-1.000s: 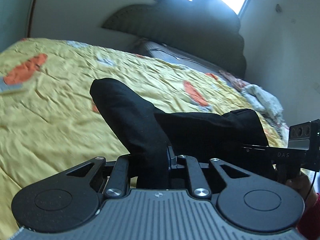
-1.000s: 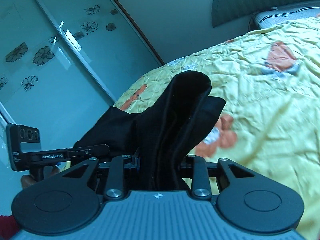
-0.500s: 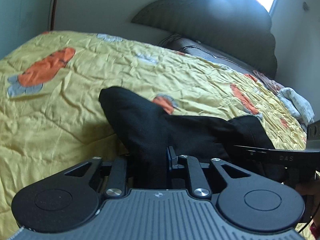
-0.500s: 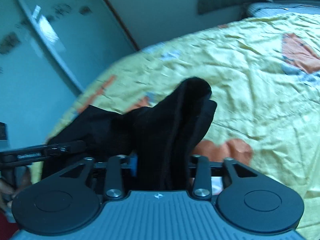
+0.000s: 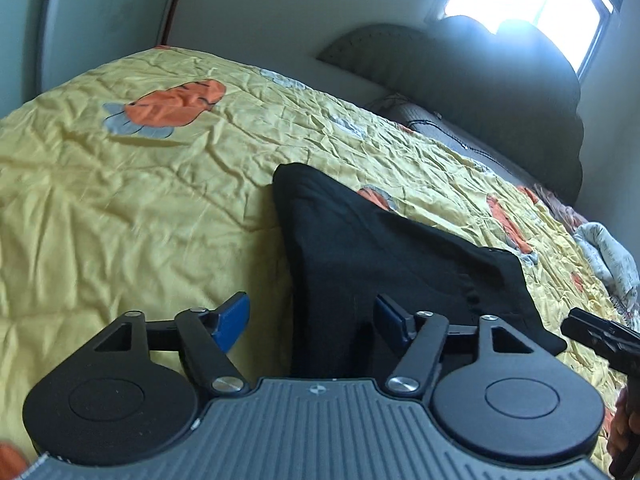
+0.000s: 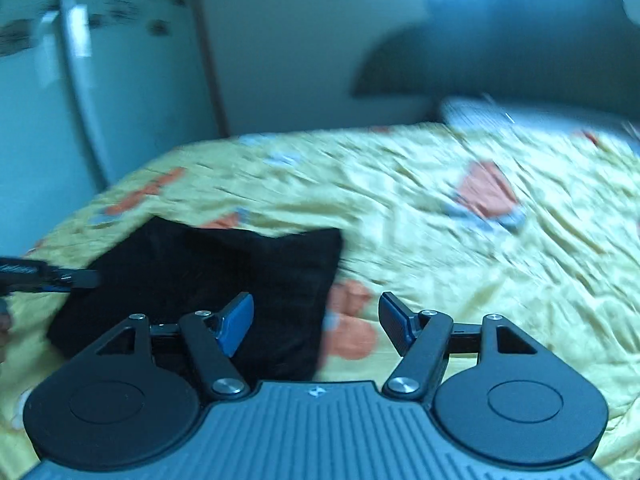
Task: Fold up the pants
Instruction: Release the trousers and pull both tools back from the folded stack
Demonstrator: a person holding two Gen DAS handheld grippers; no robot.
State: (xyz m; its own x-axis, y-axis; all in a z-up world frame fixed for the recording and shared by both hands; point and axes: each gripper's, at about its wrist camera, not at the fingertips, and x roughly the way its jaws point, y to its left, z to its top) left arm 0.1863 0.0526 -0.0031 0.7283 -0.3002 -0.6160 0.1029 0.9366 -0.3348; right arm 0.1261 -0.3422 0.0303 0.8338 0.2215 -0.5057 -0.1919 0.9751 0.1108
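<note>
Looks like I'm at the release end of a fold: the black pants (image 5: 360,256) are lying in a compact bundle on the yellow quilt (image 5: 120,200), and both sets of jaws are opening. On the left gripper (image 5: 310,320) the cloth sits between the blue pads, close against the right-hand one, but nothing's pinching it. The right gripper (image 6: 316,322) has nothing between its pads, with the bundle off toward its left pad; that view's pretty smeared though. My guess for the next move: back both grippers out without snagging cloth, then check whether another fold is needed. Plenty of bare quilt to the far side; headboard (image 5: 460,80) and a crumpled white cloth (image 5: 608,252) are well apart.
</note>
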